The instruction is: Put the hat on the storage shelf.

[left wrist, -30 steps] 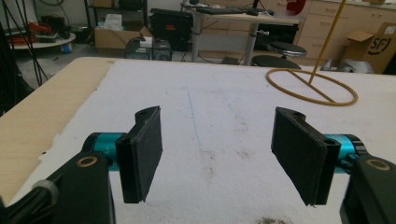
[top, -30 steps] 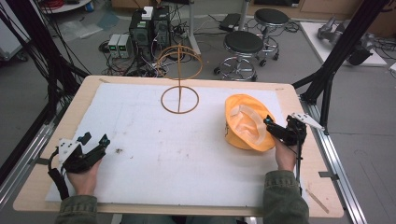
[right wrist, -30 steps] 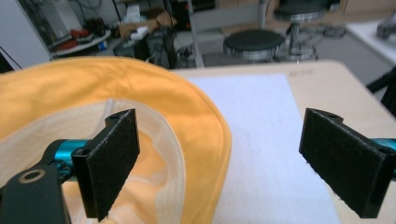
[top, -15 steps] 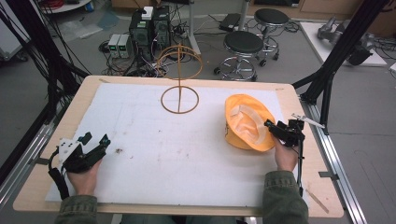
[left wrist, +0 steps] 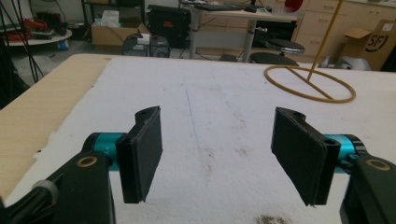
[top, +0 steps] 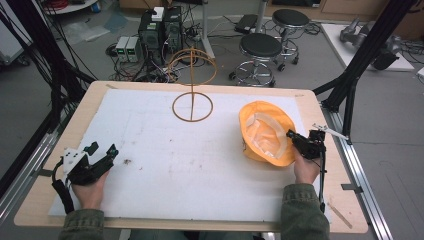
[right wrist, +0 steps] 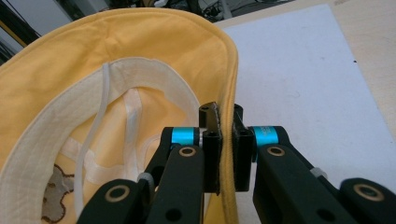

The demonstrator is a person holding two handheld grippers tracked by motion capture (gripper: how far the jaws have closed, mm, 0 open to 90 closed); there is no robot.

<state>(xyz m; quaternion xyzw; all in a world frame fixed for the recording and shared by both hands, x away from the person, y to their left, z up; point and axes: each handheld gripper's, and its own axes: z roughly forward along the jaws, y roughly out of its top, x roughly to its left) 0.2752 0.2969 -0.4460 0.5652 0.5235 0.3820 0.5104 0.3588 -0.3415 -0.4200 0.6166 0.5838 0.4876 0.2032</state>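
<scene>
A yellow bucket hat [top: 265,131] lies upside down on the white mat at the right, its cream lining [right wrist: 84,121] and chin strap showing. My right gripper [top: 295,139] sits at the hat's right edge; its jaws have just been closing and now pinch the yellow brim [right wrist: 228,140] between the pads. My left gripper [top: 102,150] rests at the mat's left edge, held by a hand, jaws wide open with nothing between its pads [left wrist: 140,149]. A brown wire stand [top: 192,95] with a ring base and a hoop on top rises at the back centre.
The white mat [top: 200,160] covers a wooden table [top: 65,135]. Stools [top: 260,50], computers and cables stand on the floor behind. Black frame legs [top: 350,85] rise at the right and left of the table.
The right gripper's jaws have shut onto the hat's brim. Both hands have stayed in place, and the left gripper is unchanged.
</scene>
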